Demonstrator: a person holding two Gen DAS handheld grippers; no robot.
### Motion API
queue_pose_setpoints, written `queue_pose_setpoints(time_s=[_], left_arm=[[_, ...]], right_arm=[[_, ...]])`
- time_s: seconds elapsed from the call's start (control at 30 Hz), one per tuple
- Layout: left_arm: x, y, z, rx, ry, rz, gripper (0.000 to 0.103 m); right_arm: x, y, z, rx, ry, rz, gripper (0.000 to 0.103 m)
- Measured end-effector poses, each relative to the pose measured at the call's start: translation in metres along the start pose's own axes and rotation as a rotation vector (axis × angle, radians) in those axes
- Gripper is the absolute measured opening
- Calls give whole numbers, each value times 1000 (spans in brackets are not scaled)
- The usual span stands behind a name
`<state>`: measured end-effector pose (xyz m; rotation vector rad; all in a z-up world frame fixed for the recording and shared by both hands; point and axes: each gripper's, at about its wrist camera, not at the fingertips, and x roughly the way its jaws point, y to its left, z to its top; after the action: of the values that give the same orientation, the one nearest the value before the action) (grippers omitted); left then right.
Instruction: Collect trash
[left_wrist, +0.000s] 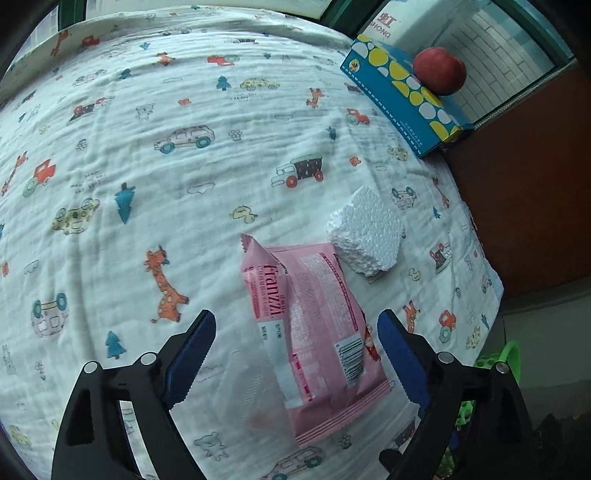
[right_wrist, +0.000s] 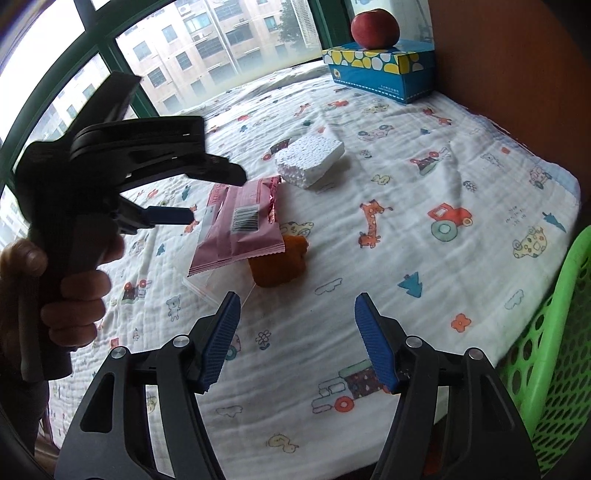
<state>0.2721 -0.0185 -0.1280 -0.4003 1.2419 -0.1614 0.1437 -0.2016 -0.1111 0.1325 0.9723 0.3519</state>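
Your left gripper (left_wrist: 297, 354) hangs with jaws spread either side of the pink Franzzi wrapper (left_wrist: 314, 332) on the table's cartoon-print cloth (left_wrist: 147, 166). Your right gripper (right_wrist: 295, 339) is spread too, empty. Risk: the wrapper overlaps a clear bag (right_wrist: 207, 286) and an orange scrap (right_wrist: 279, 264), so a shallow pinch may drag those. A foam block (left_wrist: 365, 236) lies beside. Green basket (right_wrist: 554, 332): contents hidden.

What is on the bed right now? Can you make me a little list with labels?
surface: white cartoon-print cotton blanket
trash: pink plastic snack wrapper, white styrofoam block, orange crumpled scrap partly under the wrapper
not trash: red apple on blue spotted tissue box
bin: green plastic mesh basket, at the bed's edge
left hand-held gripper: open, around the wrapper
right hand-held gripper: open, holding nothing
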Motion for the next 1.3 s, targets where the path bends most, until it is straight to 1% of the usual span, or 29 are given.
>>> queue_pose_setpoints(time_s=[0.07, 0.23, 0.33, 0.4, 0.43, 0.47, 0.53, 0.57, 0.67, 0.77, 0.9, 0.97, 1.03, 1.1, 1.3], left_arm=[[7, -4, 1, -1, 18, 9, 88], [23, -15, 6, 16, 57, 63, 88], [31, -19, 7, 35, 76, 114, 87], [34, -20, 9, 31, 82, 114, 79], [34, -21, 9, 38, 77, 127, 74], [34, -24, 9, 59, 72, 134, 67], [33, -27, 8, 74, 72, 111, 56], [31, -26, 7, 74, 67, 93, 53], [24, -23, 6, 63, 49, 65, 45], [9, -16, 3, 52, 22, 24, 40], [-16, -3, 1, 37, -22, -19, 38], [-27, 2, 0, 37, -48, -21, 38], [-40, 9, 0, 33, -75, -31, 38], [-50, 18, -1, 22, -94, -39, 38], [-68, 40, -9, 9, -119, -43, 38]], right_arm=[[0, -2, -2, 2, 3, 0, 65], [1, -6, -7, 12, 9, 3, 65], [1, -8, -8, 15, 10, 0, 65], [1, -10, -9, 22, 10, 1, 65], [0, -10, -10, 23, 10, 1, 65], [1, -10, -10, 24, 10, 1, 65], [0, -9, -11, 23, 12, 2, 65], [0, -9, -12, 21, 12, 2, 65], [0, -6, -11, 17, 8, 7, 65], [2, -2, -9, 7, 4, 11, 65], [11, 4, -4, 1, 6, 22, 65], [16, 5, -1, -1, 9, 30, 64], [21, 6, 3, 1, 15, 36, 59], [27, 6, 8, 14, 22, 46, 59], [47, 11, 22, -3, 41, 39, 53]])
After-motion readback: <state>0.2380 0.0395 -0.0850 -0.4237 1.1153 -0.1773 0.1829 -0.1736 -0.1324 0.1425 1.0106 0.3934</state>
